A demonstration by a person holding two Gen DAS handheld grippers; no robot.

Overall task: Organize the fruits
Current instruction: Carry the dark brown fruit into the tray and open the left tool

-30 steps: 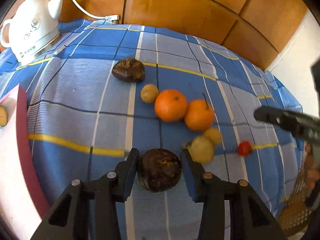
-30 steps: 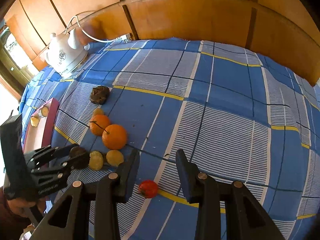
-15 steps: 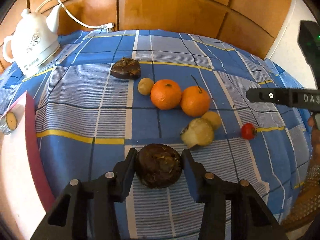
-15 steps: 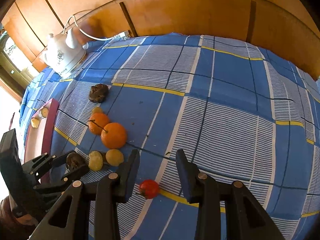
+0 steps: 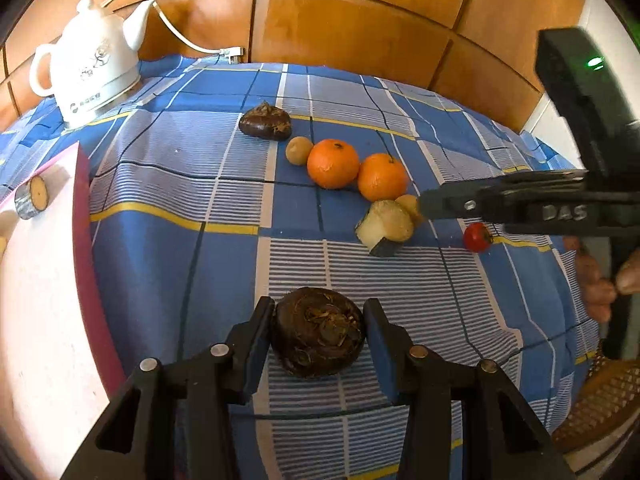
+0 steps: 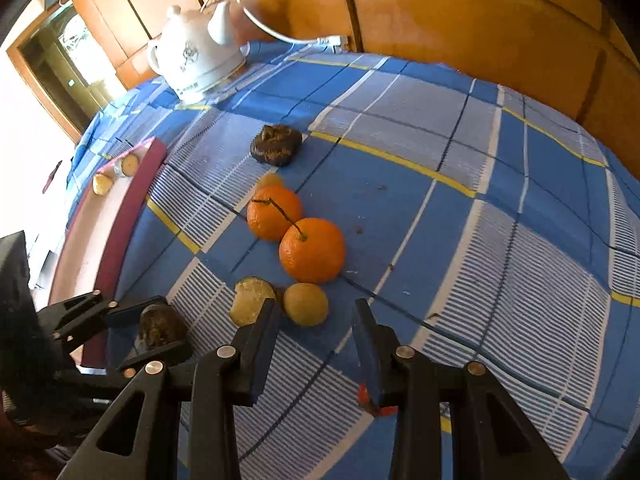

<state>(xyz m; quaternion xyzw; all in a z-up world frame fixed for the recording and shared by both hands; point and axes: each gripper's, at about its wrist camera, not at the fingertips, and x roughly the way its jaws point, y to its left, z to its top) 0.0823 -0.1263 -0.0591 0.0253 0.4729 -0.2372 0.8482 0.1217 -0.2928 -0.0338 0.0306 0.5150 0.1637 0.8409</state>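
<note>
My left gripper [image 5: 319, 330] is shut on a dark brown round fruit [image 5: 319, 332] held just above the blue checked cloth; it also shows in the right wrist view [image 6: 158, 326]. Two oranges [image 5: 333, 163] [image 5: 382, 176] lie mid-table with a small yellow fruit [image 5: 298, 150], a cut pale fruit [image 5: 385, 227] and another dark fruit [image 5: 265, 123]. My right gripper [image 6: 316, 324] is open and empty, just short of a yellow fruit [image 6: 305, 304]. A small red tomato [image 5: 477, 237] lies under its right finger [image 6: 370, 402].
A pink cutting board [image 5: 36, 300] with cut fruit pieces [image 5: 32, 197] lies at the left edge. A white kettle [image 5: 90, 68] with a cord stands at the back left. A wooden wall runs behind the table. A woven basket [image 5: 600, 404] sits at the lower right.
My left gripper has drawn back toward the near edge with the dark fruit. My right gripper has moved forward over the tomato toward the oranges and yellow fruit.
</note>
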